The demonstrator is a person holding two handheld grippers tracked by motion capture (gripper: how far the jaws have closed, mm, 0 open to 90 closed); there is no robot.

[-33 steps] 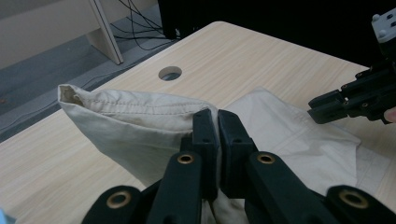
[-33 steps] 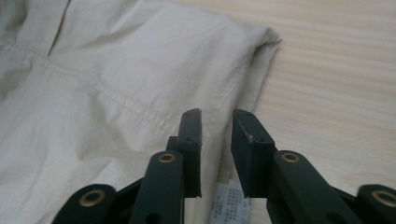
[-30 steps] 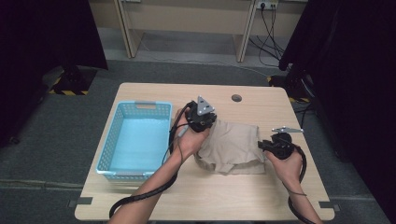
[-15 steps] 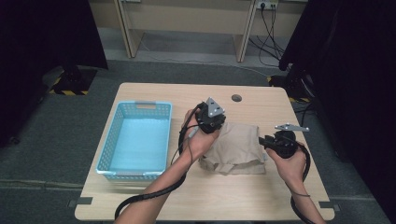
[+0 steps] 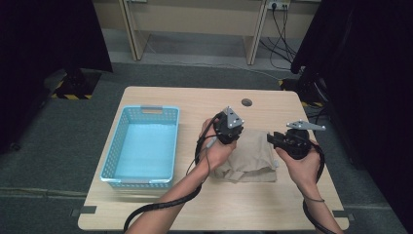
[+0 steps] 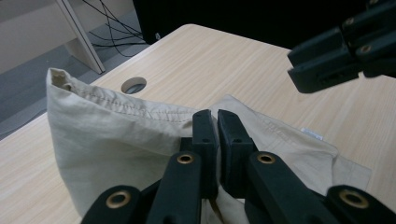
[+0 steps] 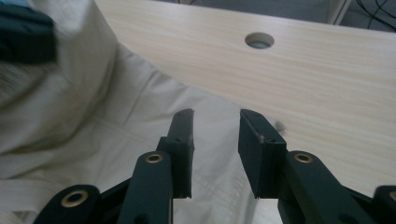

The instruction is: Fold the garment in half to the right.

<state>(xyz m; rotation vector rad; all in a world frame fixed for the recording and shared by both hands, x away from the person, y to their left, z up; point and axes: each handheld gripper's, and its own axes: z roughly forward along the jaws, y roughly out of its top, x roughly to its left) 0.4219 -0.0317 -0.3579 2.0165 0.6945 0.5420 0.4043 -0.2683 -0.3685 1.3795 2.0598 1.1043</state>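
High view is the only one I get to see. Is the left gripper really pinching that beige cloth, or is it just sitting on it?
Observer: It is pinching. In the left gripper view, the left gripper has its jaws shut on a fold of the cloth. The cloth's stitched hem stands up off the table.
Operator: Is the right gripper grabbing it too?
Observer: No. In the right gripper view, the right gripper has its jaws apart with nothing between them. The cloth lies below them.
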